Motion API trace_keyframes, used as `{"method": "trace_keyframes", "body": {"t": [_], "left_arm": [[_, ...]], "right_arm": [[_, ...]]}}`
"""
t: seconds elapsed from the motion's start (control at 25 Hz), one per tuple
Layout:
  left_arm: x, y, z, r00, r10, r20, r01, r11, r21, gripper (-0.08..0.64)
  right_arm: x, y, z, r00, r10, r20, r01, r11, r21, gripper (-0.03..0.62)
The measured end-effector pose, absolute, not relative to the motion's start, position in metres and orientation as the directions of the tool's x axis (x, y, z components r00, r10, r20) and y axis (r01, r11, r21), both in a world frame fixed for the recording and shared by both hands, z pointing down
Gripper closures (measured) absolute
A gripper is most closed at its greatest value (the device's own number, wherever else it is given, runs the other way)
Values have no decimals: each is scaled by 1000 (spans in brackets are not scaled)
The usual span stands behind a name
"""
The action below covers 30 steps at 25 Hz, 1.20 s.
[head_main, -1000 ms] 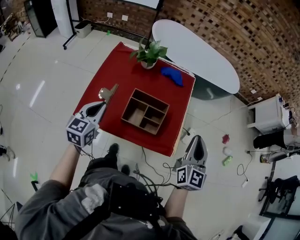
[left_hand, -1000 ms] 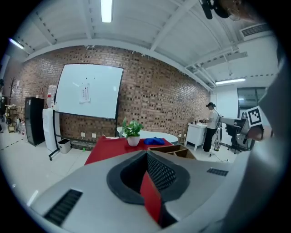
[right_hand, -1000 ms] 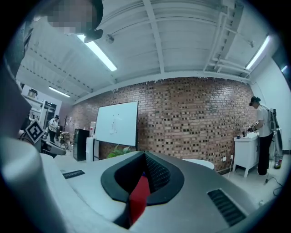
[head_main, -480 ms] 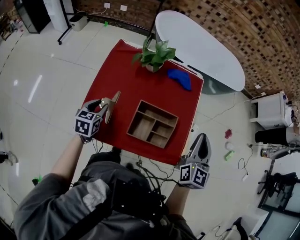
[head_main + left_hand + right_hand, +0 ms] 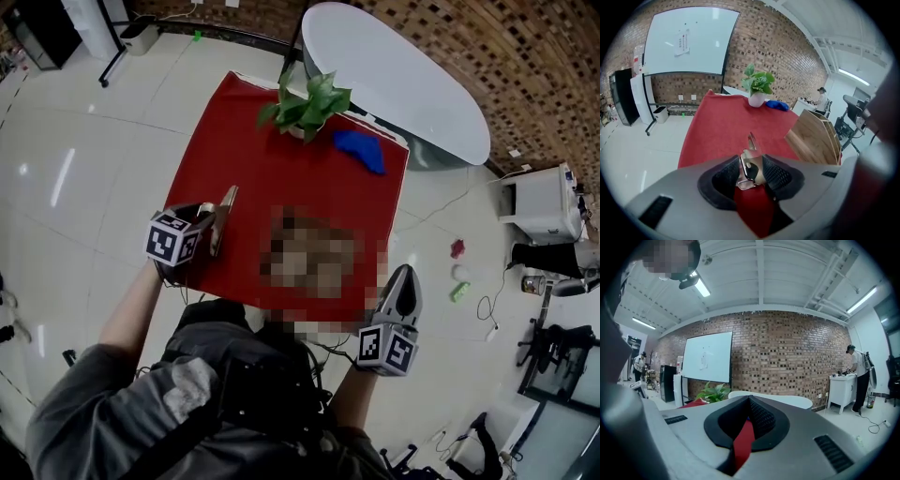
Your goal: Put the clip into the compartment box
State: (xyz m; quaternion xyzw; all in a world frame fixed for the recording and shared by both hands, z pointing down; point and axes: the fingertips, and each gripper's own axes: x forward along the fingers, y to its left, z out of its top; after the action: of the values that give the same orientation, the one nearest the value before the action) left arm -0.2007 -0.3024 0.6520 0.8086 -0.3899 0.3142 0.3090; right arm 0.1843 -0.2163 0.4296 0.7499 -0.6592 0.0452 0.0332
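Note:
A metal binder clip lies near the left edge of the red table. My left gripper is at that edge with its jaws opening, one on each side of the clip. In the left gripper view the clip sits between the dark pads of the left gripper, which do not clamp it. The wooden compartment box stands to the right of the clip. My right gripper hangs off the table's near right corner. In the right gripper view it is shut and empty.
A potted plant stands at the far side of the table and a blue object lies to its right. A white oval table is beyond. Cables and small items lie on the floor at the right.
My left gripper has moved forward from behind the clip, and its jaws have gone from shut to spread around the clip. The right gripper has hardly moved.

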Motion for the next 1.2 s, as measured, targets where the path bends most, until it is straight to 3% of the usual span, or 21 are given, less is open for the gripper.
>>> {"method": "trace_keyframes", "body": {"t": [0.32,0.52,0.88,1.2], "left_arm": [[-196,-309,658,546,-379,747,-808,-473,351,423],[-186,-305,645,624,-367,690,-770,-436,465,495],[-159,-288,608,681,-415,603,-726,-488,485,523],[-131,-289,500,745,-577,334,-662,-583,470,523]], "right_arm": [[192,-226,436,126,-985,115,-992,-126,7,572],[196,-222,434,118,-987,111,-993,-119,-1,572],[211,-210,421,103,-991,84,-995,-104,-12,572],[228,-201,407,88,-995,51,-995,-90,-38,572]]}}
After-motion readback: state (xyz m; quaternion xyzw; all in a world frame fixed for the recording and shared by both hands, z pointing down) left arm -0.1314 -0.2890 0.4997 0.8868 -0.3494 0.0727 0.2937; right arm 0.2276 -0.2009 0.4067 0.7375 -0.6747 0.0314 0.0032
